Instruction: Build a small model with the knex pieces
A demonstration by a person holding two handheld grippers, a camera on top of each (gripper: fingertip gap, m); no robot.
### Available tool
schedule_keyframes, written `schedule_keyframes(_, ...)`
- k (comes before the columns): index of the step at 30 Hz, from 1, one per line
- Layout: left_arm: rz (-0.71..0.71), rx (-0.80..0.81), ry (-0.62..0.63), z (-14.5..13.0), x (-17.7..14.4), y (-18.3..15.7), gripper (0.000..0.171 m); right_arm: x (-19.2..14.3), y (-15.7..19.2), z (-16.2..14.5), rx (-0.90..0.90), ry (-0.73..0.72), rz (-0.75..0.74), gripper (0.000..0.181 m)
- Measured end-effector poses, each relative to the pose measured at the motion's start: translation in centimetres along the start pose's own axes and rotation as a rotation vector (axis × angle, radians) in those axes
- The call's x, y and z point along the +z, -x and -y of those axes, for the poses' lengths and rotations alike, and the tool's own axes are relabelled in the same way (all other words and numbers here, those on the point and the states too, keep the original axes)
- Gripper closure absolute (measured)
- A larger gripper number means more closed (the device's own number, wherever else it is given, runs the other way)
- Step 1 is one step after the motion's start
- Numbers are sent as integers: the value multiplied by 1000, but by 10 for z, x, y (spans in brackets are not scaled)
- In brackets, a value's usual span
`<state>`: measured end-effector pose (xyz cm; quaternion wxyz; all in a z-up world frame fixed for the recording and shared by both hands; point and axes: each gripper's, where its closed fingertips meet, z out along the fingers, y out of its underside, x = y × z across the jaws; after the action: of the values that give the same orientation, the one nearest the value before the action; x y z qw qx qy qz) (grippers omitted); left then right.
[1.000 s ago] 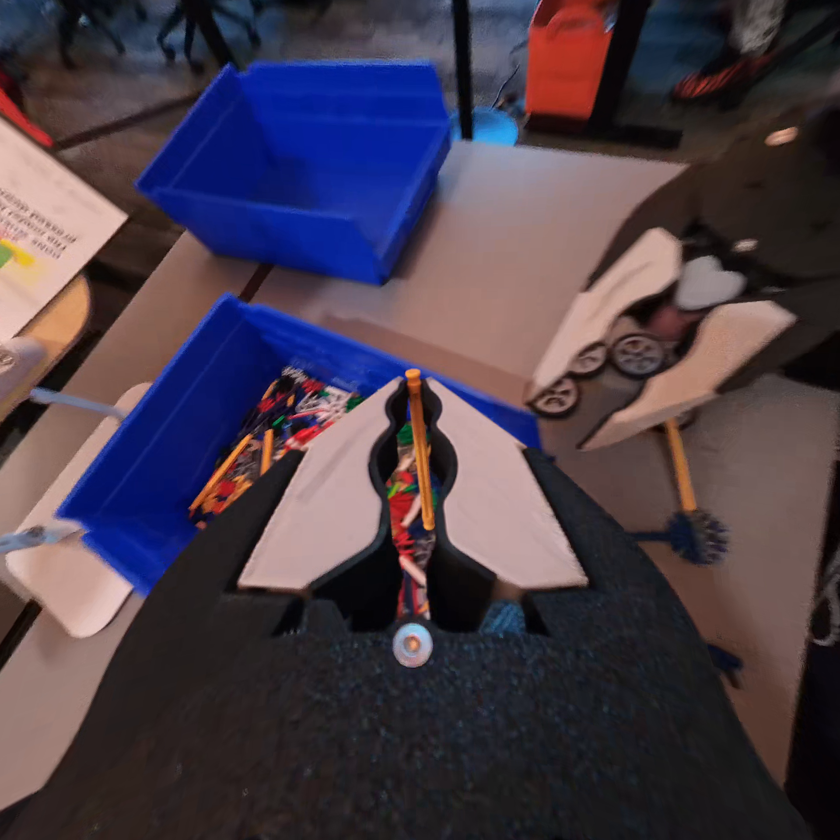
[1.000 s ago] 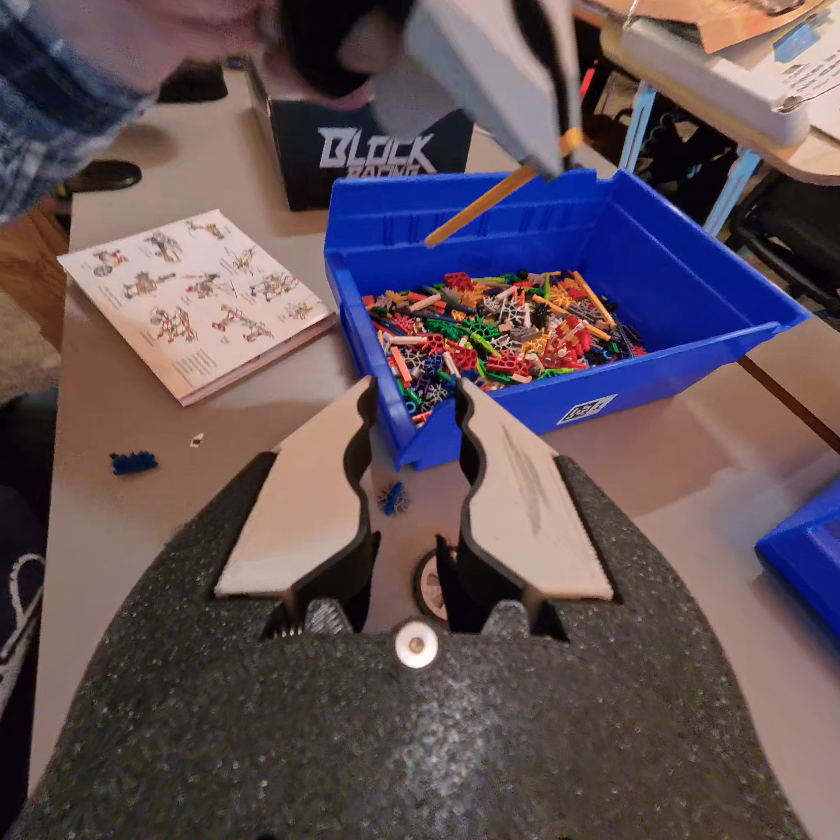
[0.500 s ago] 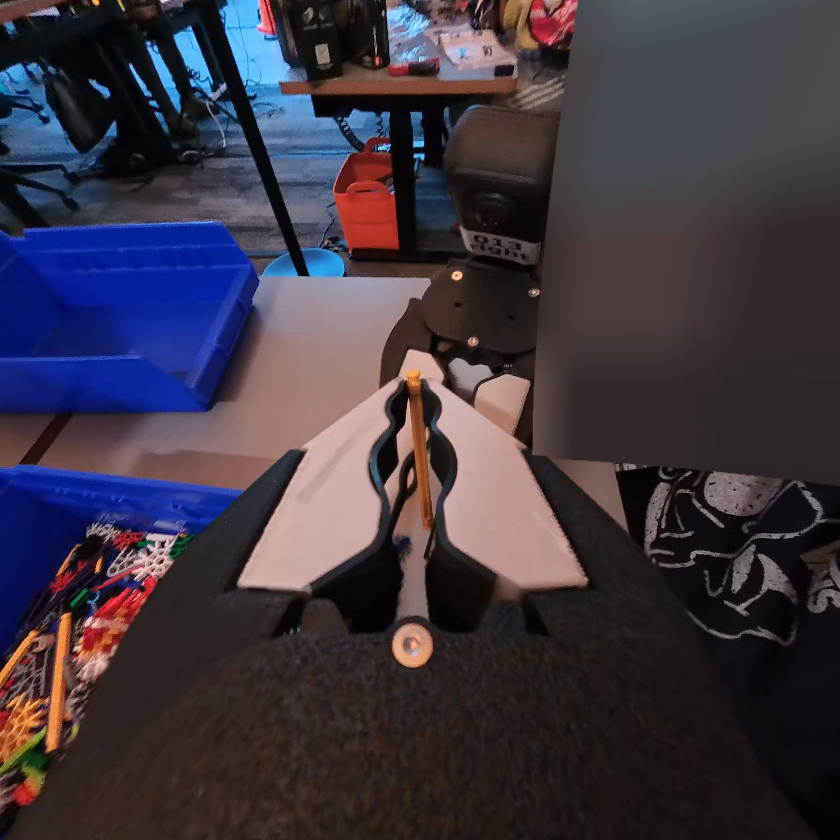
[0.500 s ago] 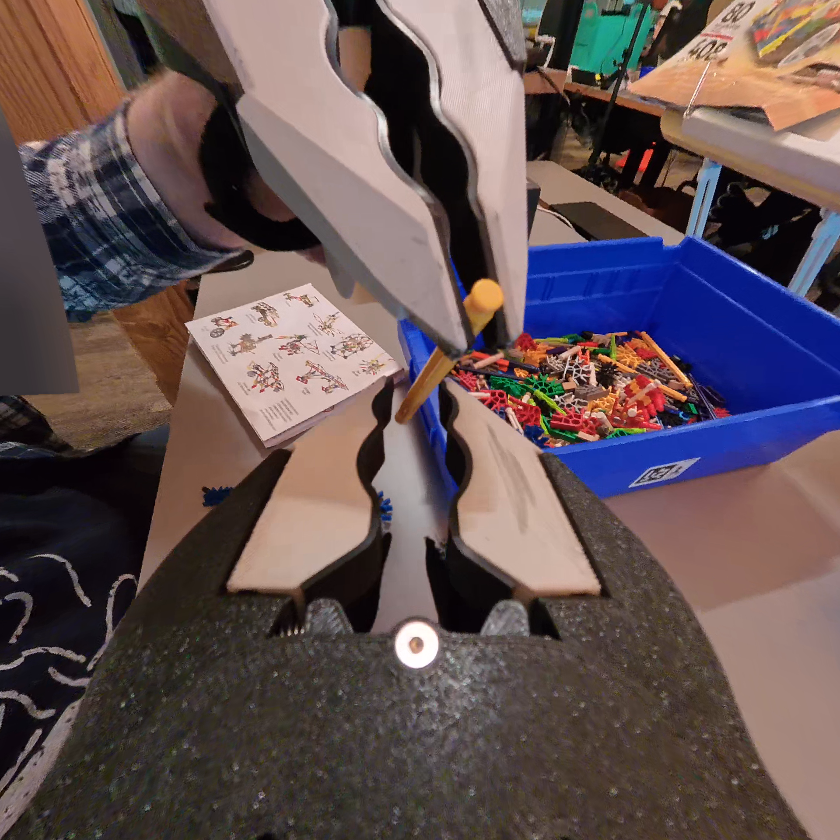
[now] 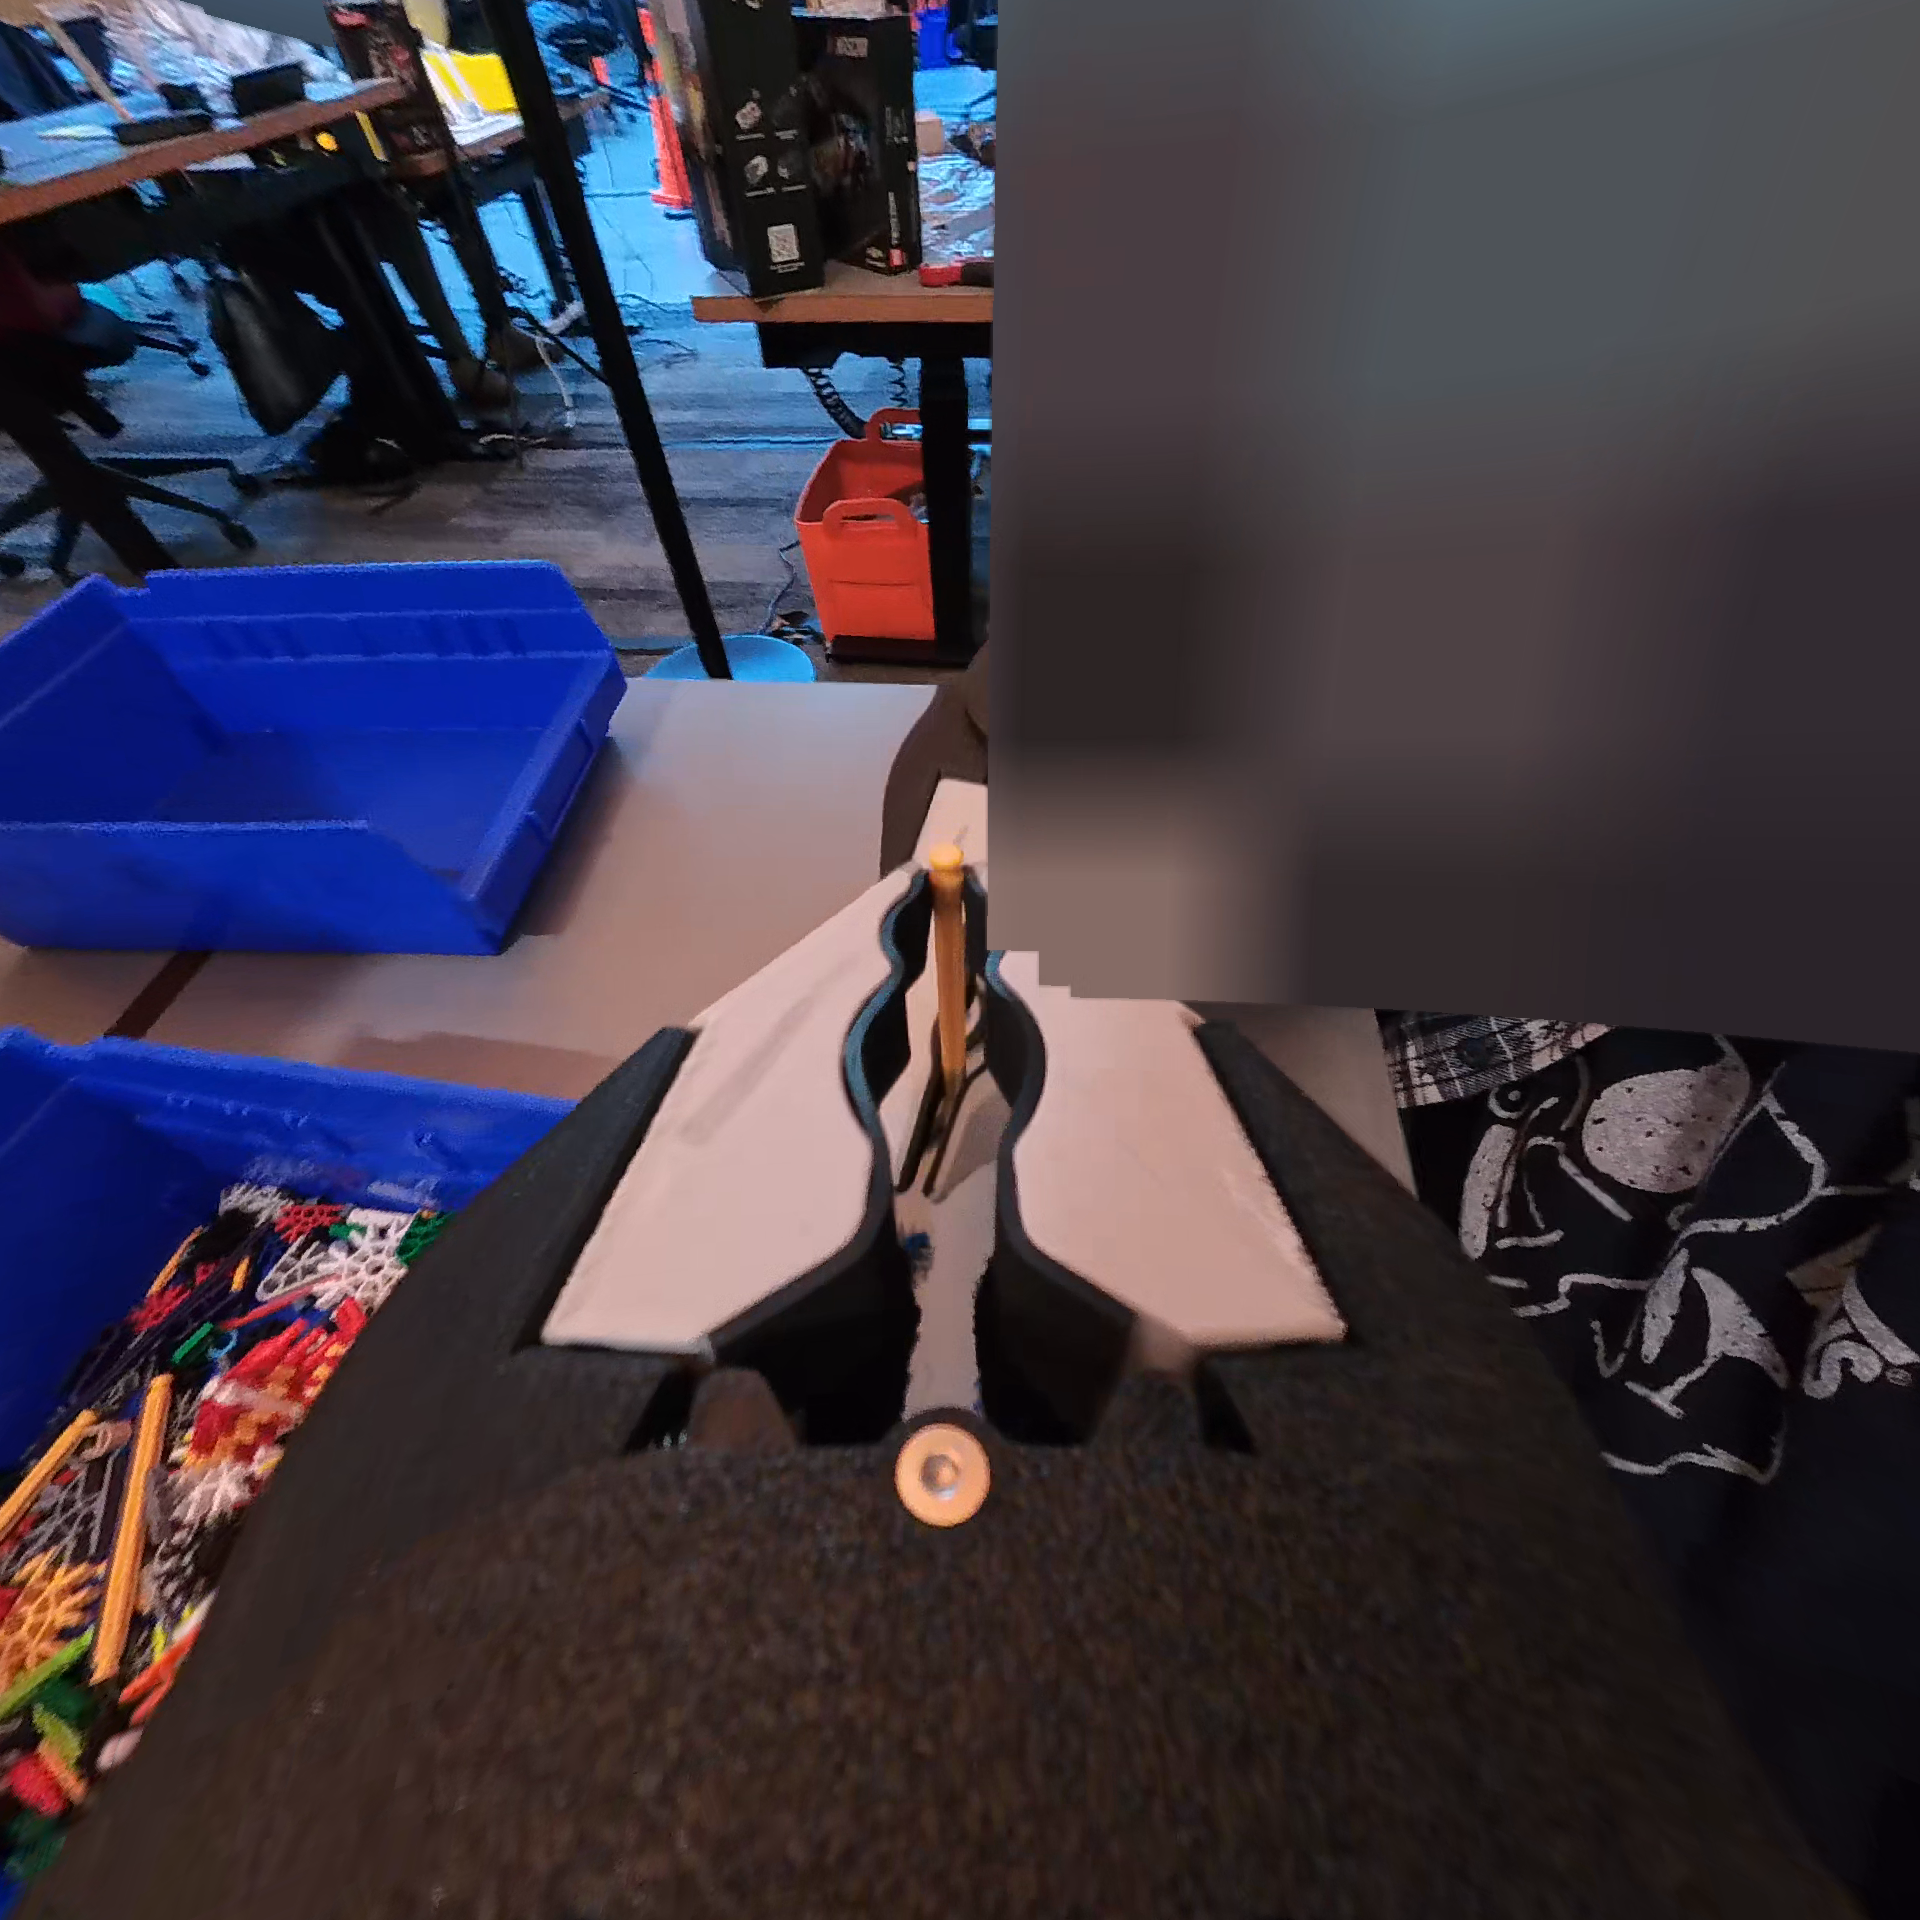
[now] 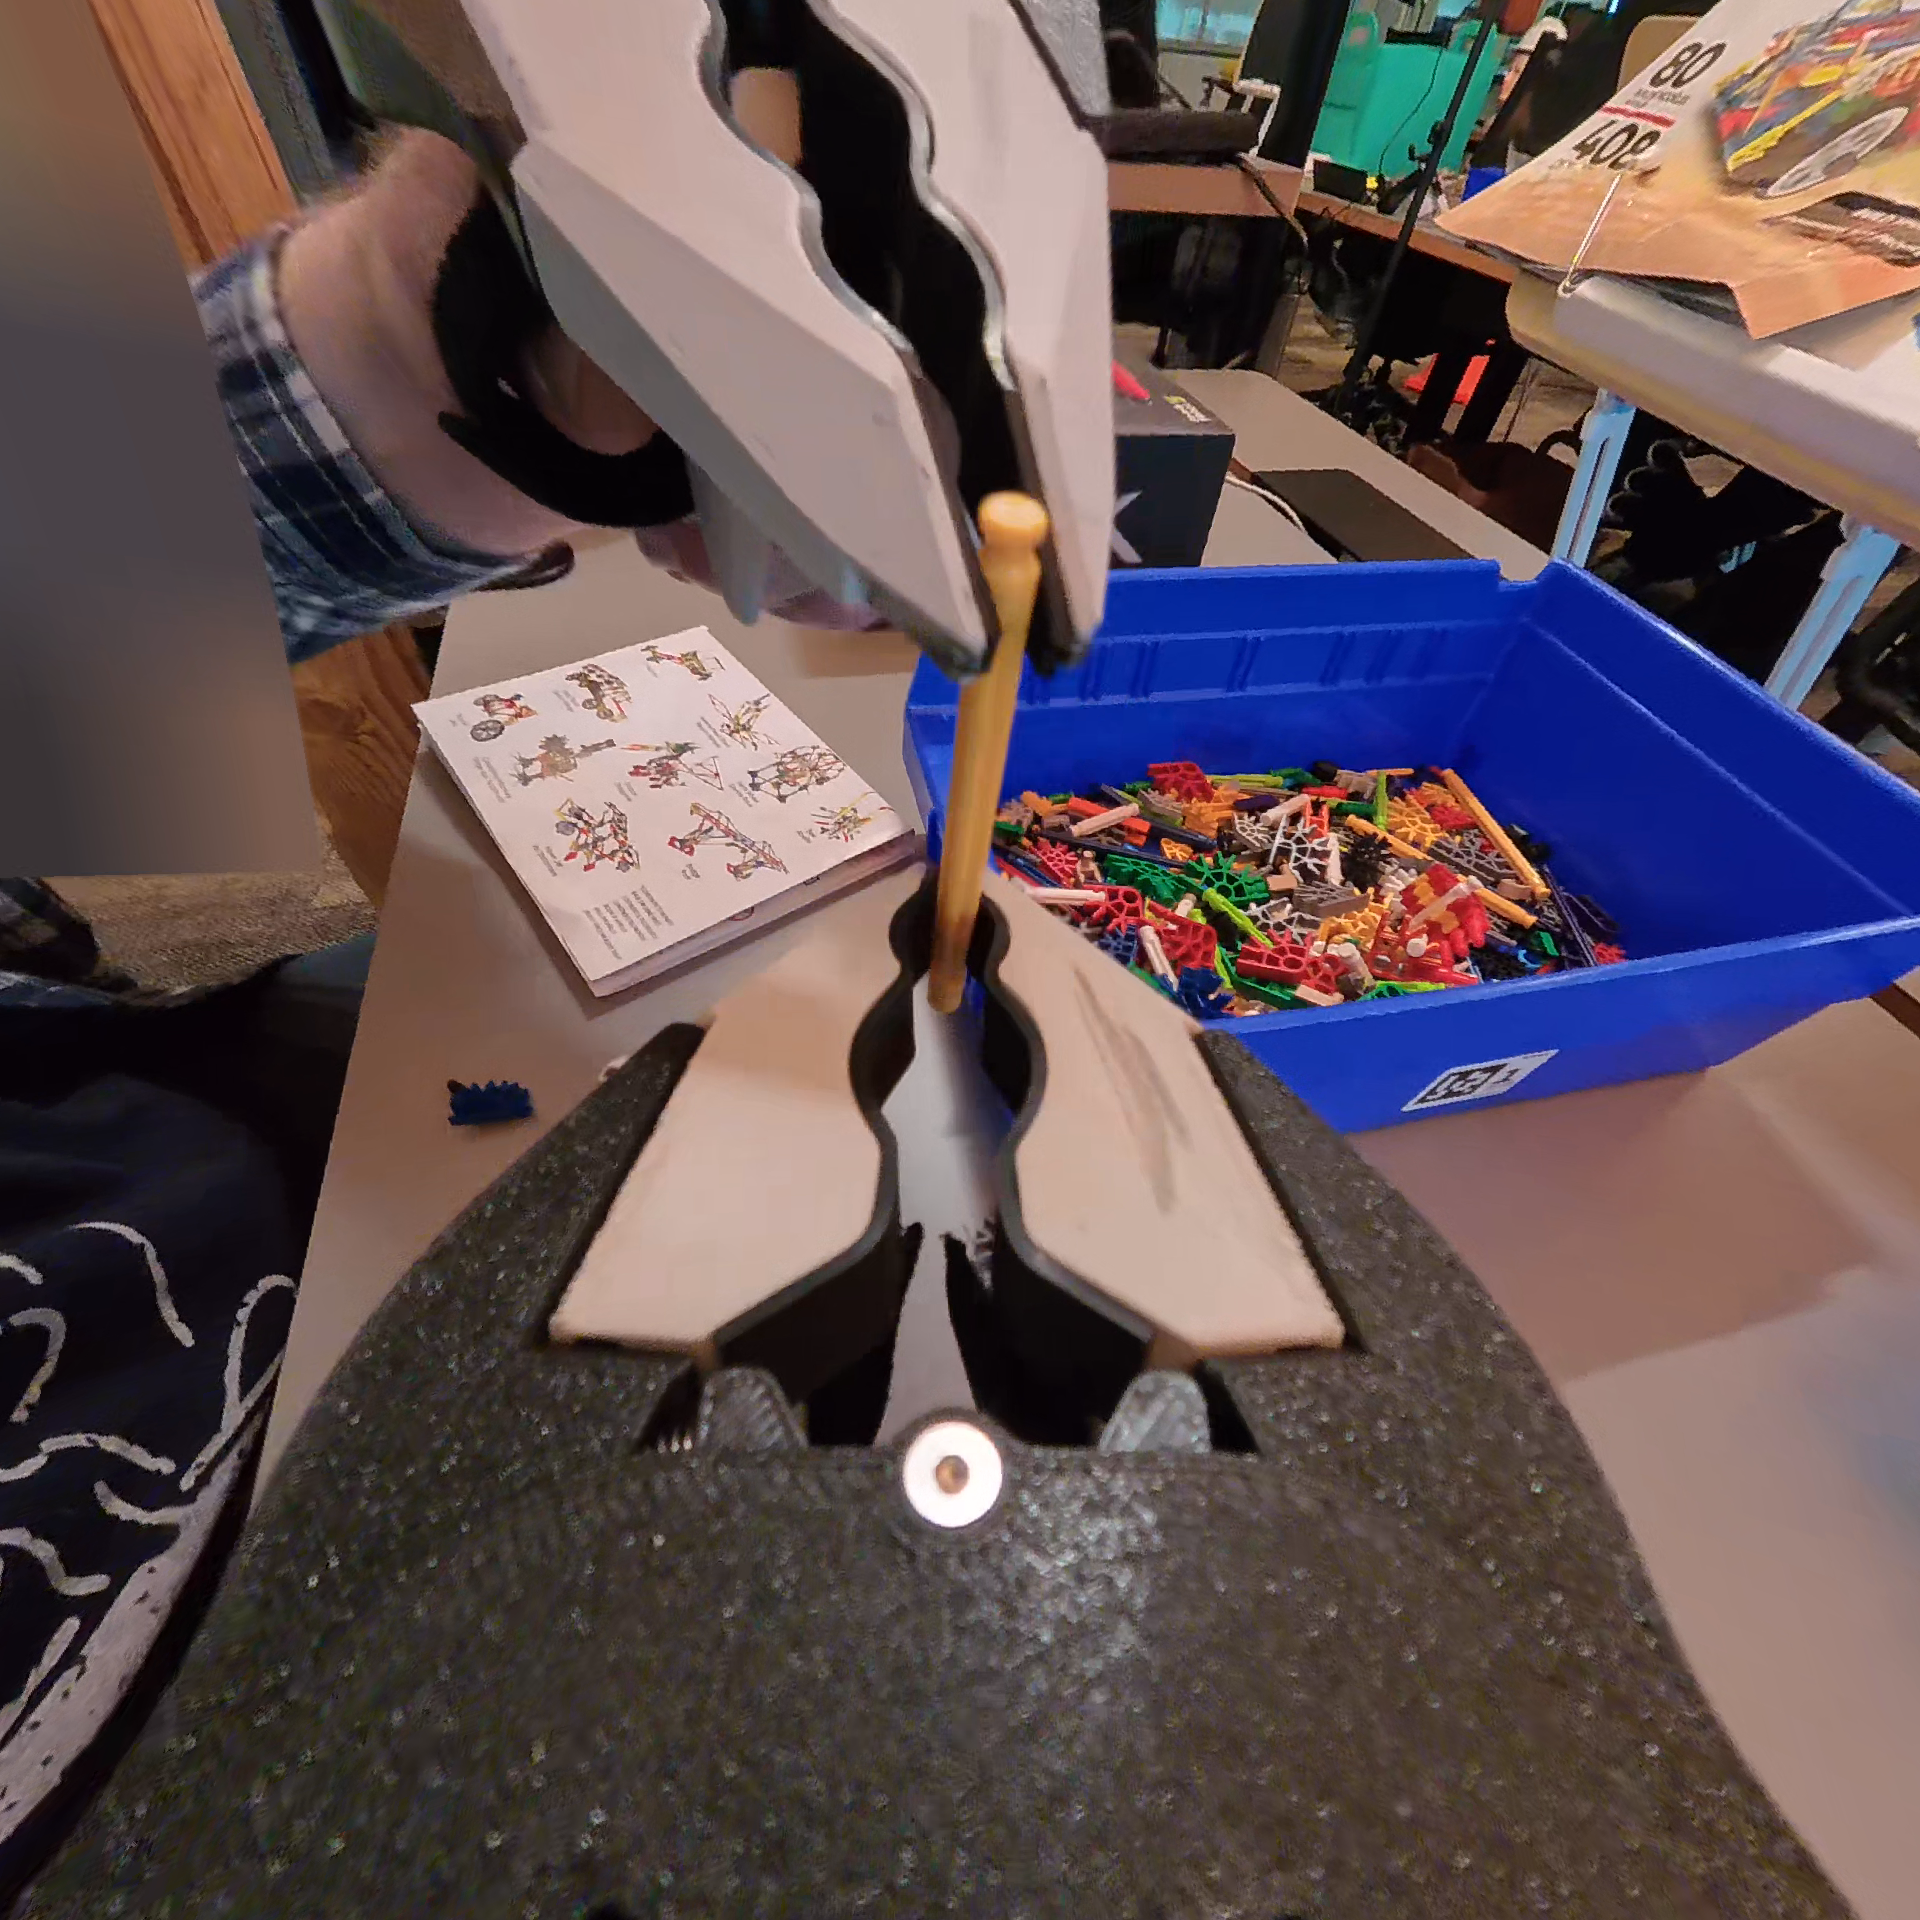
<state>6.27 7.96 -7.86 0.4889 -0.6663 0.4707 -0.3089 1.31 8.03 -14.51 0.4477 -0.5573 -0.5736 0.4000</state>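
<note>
My left gripper (image 5: 943, 883) is shut on a thin yellow rod (image 5: 948, 977), which runs along the gap between its fingers. In the right wrist view the left gripper (image 6: 1023, 644) comes down from above, held by a hand in a plaid sleeve (image 6: 312, 468). It pinches the yellow rod (image 6: 977, 790) near its knobbed top. The rod hangs almost upright. Its lower end sits between the tips of my right gripper (image 6: 948, 920), whose fingers have closed in on it. Both grippers are held above the grey table (image 6: 1662, 1299).
A blue bin (image 6: 1558, 665) full of small coloured building pieces stands just beyond the grippers; its rim also shows in the left wrist view (image 5: 208, 1081). A second blue bin (image 5: 312, 883) stands behind it. An instruction booklet (image 6: 665, 790), a small blue piece (image 6: 488, 1101) and a black box (image 6: 1174, 468) are on the table. One gripper's finger ends stand about 8 cm off the other's.
The left gripper swung from over the bin to above the right gripper, turning the rod nearly upright. The right gripper's fingers closed from open onto the rod's lower end.
</note>
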Motion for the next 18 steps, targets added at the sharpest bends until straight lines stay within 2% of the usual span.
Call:
schedule_keyframes(3, 87, 17, -14, -9, -8, -3, 168, 1, 2, -7, -32, 41, 4, 178)
schedule_keyframes(5, 159, 18, -68, -16, -12, -7, 168, 3, 4, -12, -59, 74, 7, 178)
schedule_keyframes(12, 293, -143, -154, -55, -17, -22, 165, 12, 18, -48, -176, 254, 74, 178)
schedule_keyframes(14, 336, -151, -127, -68, -13, -29, 152, 11, 17, -58, -215, 313, 69, 178)
schedule_keyframes(16, 369, -106, -81, -82, -5, -44, 151, 10, 13, -67, -241, 362, 56, 178)
schedule_keyframes(18, 423, -31, 17, -99, 3, -54, 149, 7, 11, -77, -274, 420, 54, 178)
